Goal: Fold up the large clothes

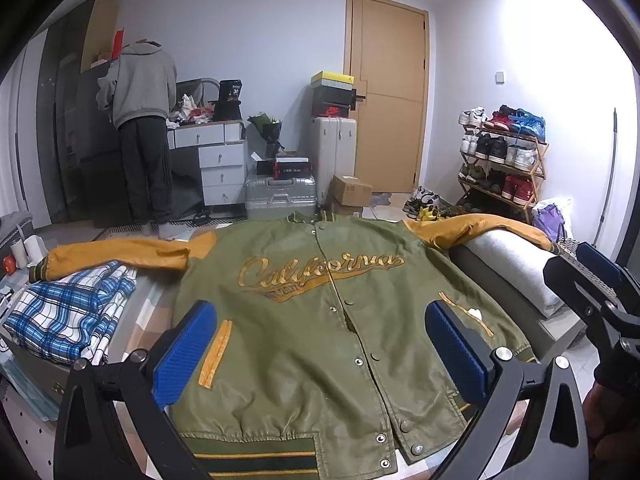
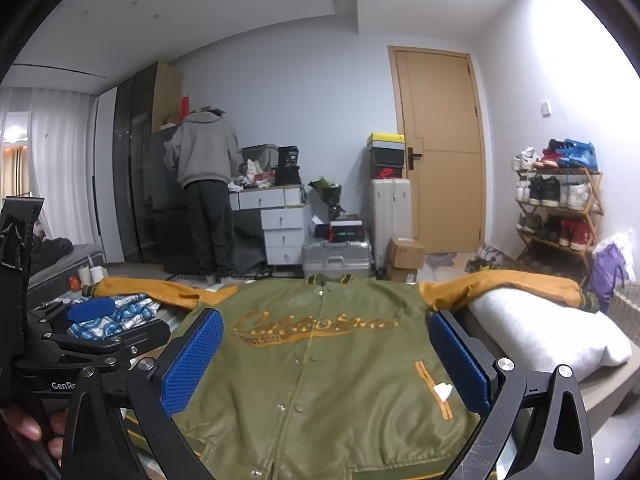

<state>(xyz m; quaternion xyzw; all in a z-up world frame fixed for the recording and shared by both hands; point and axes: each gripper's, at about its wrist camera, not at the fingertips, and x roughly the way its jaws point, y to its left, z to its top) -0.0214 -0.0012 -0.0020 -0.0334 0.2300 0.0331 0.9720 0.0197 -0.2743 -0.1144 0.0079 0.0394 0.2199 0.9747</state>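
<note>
A green varsity jacket with mustard sleeves and a gold "California" script lies flat, front up and snapped closed, hem toward me. Both sleeves are spread out sideways. My left gripper hovers open above the lower front, its blue pads wide apart with nothing between them. My right gripper also stands open over the jacket's middle, empty. In the left wrist view the right gripper shows at the right edge; in the right wrist view the left gripper shows at the left, held by a hand.
A folded blue plaid garment lies left of the jacket, under the left sleeve. A grey-white pillow lies right, under the right sleeve. A person in a grey hoodie stands at a white drawer desk. Suitcases, boxes and a shoe rack line the far wall.
</note>
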